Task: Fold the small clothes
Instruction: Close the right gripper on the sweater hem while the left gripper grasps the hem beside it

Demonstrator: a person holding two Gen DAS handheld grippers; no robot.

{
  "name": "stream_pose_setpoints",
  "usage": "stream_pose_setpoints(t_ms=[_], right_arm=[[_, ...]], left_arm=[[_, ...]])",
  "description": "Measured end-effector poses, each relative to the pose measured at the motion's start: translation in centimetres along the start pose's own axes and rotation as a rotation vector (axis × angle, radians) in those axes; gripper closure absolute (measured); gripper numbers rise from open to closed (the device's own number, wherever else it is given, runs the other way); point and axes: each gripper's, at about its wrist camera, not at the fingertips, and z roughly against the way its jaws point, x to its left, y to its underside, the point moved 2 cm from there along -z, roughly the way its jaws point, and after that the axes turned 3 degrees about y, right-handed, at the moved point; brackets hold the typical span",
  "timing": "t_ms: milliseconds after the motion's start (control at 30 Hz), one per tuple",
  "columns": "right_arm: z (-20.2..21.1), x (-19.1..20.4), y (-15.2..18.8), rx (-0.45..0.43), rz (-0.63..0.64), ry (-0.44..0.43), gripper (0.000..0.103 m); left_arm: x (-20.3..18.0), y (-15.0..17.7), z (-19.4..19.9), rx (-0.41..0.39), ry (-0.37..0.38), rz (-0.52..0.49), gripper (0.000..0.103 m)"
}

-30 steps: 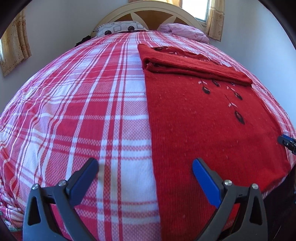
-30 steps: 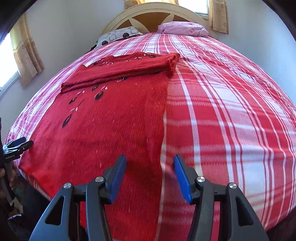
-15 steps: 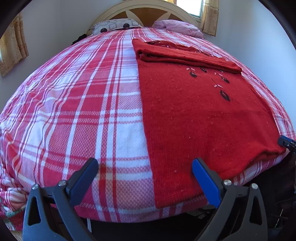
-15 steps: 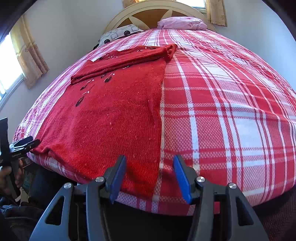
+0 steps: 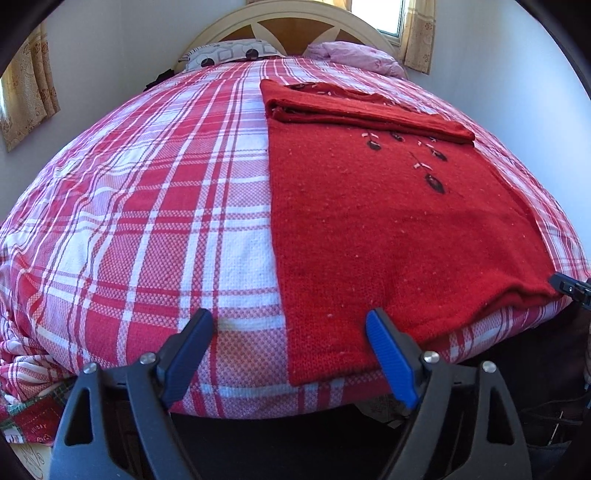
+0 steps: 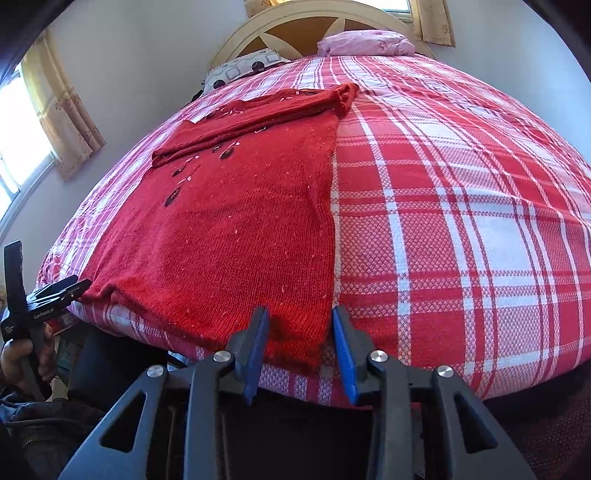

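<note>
A red knitted sweater (image 5: 388,221) with dark leaf motifs lies flat on the plaid bed, its far end folded over into a thick band (image 5: 351,107). It also shows in the right wrist view (image 6: 236,229). My left gripper (image 5: 291,354) is open and empty at the bed's front edge, its jaws on either side of the sweater's near left corner. My right gripper (image 6: 299,347) is open and empty, its jaws either side of the sweater's near right corner. The left gripper also shows at the left of the right wrist view (image 6: 55,291), beside the sweater's other corner.
The bed has a red and white plaid cover (image 5: 147,206), two pillows (image 5: 232,55) and a cream headboard (image 5: 295,22) at the far end. Walls and curtained windows (image 6: 66,110) flank it. Dark floor lies below the front edge.
Both grippers have drawn back and down to the bed's front edge, so the sweater's near hem is now in view. The right jaws have narrowed a little.
</note>
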Motion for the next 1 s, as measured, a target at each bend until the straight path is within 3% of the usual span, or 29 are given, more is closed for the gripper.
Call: stream_pose_setpoints(t_ms=[200, 400, 600, 733, 1000], right_arm=[[0.0, -0.1, 0.2, -0.005, -0.005, -0.009, 0.067], [0.1, -0.1, 0.4, -0.008, -0.013, -0.022, 0.08], [0.0, -0.4, 0.3, -0.007, -0.03, -0.044, 0.08], [0.0, -0.7, 0.5, -0.011, -0.042, -0.061, 0.08], [0.1, -0.7, 0.5, -0.004, -0.056, -0.078, 0.08]], left_arm=[[-0.4, 0.5, 0.3, -0.007, -0.003, 0.0, 0.017], [-1.2, 0.5, 0.7, -0.008, 0.024, -0.023, 0.037], [-0.6, 0.5, 0.7, -0.001, 0.068, 0.007, 0.038], [0.3, 0.6, 1.0, 0.007, 0.113, 0.039, 0.046], [0.3, 0.8, 1.2, 0.0, 0.17, 0.054, 0.046]])
